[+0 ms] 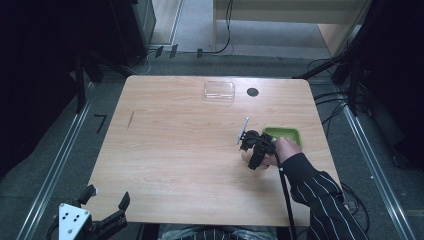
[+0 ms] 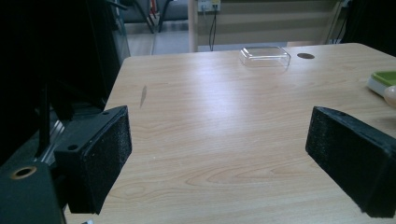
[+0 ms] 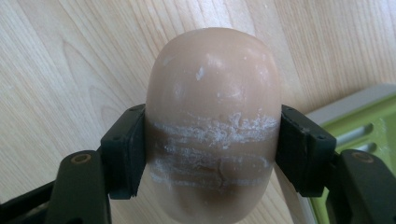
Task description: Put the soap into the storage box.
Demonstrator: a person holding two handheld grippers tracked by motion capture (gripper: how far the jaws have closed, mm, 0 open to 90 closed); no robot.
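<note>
A beige oval bar of soap with white scuff streaks sits between the black jaws of my right gripper, which press on its two sides. From above, this right gripper hovers over the right half of the wooden table, just left of a green tray; a little of the soap peeks out beneath it. The tray's corner lies close at the right in the right gripper view. My left gripper stays at the table's near left corner, its jaws wide apart around nothing.
A clear plastic box rests near the far edge, with a round black hole to its right. A thin dark mark shows on the left side of the table. Cables and dark stands line the floor around it.
</note>
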